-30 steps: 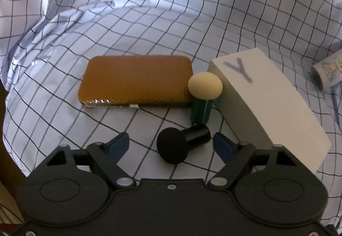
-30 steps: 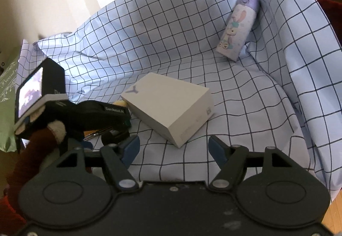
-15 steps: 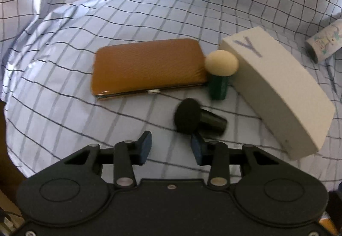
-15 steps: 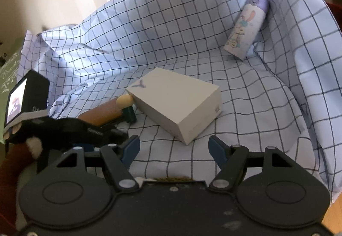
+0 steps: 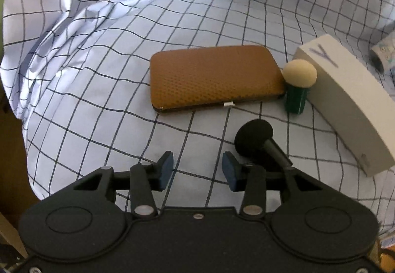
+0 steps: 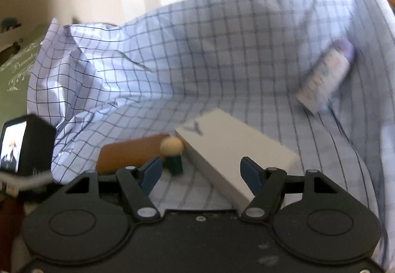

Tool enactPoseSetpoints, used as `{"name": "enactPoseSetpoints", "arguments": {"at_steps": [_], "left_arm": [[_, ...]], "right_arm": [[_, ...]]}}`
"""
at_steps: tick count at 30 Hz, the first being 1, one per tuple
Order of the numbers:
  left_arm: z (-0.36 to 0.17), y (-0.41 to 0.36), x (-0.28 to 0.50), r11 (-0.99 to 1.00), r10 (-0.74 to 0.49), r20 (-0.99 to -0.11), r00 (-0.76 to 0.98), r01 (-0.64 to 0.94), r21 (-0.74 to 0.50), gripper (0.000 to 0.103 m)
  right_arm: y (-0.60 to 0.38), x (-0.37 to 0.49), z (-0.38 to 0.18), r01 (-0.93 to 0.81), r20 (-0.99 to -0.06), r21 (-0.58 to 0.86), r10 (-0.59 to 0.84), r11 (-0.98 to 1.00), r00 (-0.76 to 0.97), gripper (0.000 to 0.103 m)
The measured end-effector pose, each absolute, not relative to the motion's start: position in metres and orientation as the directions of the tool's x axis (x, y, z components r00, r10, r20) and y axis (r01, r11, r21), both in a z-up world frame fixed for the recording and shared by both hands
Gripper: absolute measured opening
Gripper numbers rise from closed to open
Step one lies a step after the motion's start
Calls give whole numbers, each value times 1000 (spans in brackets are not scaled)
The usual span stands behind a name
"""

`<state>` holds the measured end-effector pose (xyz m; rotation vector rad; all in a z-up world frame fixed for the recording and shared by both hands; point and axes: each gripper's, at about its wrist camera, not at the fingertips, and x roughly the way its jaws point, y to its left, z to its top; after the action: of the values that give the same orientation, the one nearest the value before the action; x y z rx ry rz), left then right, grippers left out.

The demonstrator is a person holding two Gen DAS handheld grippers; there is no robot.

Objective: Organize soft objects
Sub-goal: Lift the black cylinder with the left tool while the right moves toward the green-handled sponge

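Note:
A black makeup puff (image 5: 254, 140) lies on its side on the checked cloth (image 5: 98, 75). It is just outside the right finger of my left gripper (image 5: 197, 171), whose jaws are drawn in with only cloth between them. Behind it a beige puff on a green handle (image 5: 299, 74) stands upright between a brown textured case (image 5: 214, 77) and a white box marked Y (image 5: 345, 100). My right gripper (image 6: 201, 173) hovers open above the box (image 6: 234, 144) and the beige puff (image 6: 172, 147), holding nothing. That view is blurred.
A printed bottle with a purple cap (image 6: 325, 77) lies on the cloth at the right, also seen at the edge as the bottle (image 5: 382, 55). The cloth rises in folds at the back and sides. The left tool's screen (image 6: 24, 142) shows at the far left.
The left jaws have drawn in from wide apart with nothing in them; the black puff, first between them, now lies right of them. The right gripper has swung and rolled, so its view shifted.

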<state>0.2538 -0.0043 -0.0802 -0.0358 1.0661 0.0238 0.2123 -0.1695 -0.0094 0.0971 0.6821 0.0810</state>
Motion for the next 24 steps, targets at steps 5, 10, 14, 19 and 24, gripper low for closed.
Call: {"name": "enactPoseSetpoints", "arguments": {"at_steps": [5,10,14,19,24], "left_arm": [[-83,1,258,1000,-25,-874,485,-5,-31,52],[-84,7,255,998,-57,-862,503,38,-44,54],[-86,8,252,998,-68,-852,520,49,-49,54],[-86,8,251,997,-69,-849,524,51,-50,54],[-86,8,251,997,-80,-848,523,59,-58,57]], "right_arm": [[-146,248,-17,-75,-609,4,62,997,790,69],[-123,279,-36,-92,-602,-168,-28,982,798,69],[-113,297,-49,-122,-617,-226,-46,966,785,69],[-99,309,-64,-143,-624,-331,-102,933,775,69],[-95,300,-63,-159,-611,-407,-139,899,779,69]]}}
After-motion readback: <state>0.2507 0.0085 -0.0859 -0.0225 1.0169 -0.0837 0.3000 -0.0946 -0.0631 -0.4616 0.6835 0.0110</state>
